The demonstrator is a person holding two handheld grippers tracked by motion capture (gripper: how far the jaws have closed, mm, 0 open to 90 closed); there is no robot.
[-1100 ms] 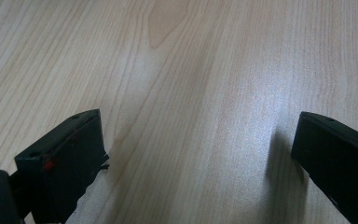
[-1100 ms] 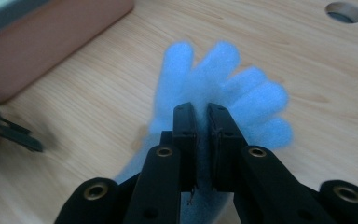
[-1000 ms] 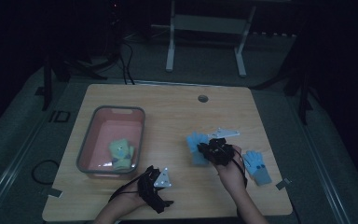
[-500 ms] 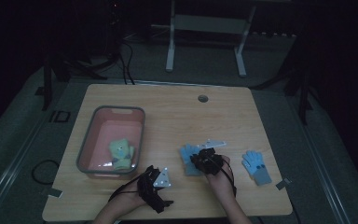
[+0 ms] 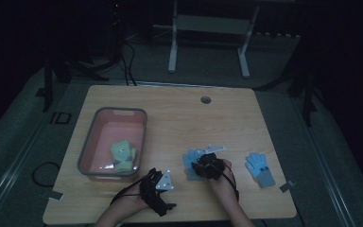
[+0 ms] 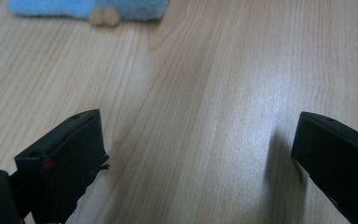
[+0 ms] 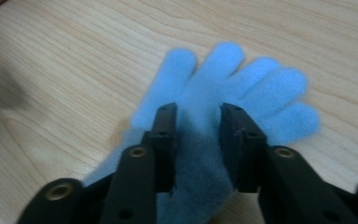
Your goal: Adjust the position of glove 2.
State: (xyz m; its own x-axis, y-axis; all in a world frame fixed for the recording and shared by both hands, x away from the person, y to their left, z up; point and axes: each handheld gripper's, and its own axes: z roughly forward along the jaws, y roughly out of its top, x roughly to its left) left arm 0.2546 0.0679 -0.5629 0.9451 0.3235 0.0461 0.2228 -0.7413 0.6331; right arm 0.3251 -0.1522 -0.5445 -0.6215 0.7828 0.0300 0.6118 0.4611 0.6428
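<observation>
Two blue gloves lay on the desk (image 5: pixel 170 113): one glove (image 7: pixel 223 93) flat under my right gripper (image 7: pixel 198 114), the second glove (image 5: pixel 261 169) well apart from it toward the desk's right edge. My right gripper's jaws had just been opening; they stood a little apart over the first glove's palm, cloth showing in the gap between them, and I could not tell whether the pads pressed on it. My left gripper (image 6: pixel 198 140) stood wide open over bare wood with nothing between the jaws, near the desk's front edge. From above I saw it between the first glove (image 5: pixel 194 163) and a pink bin (image 5: pixel 94 137), which held a green glove (image 5: pixel 123 156).
</observation>
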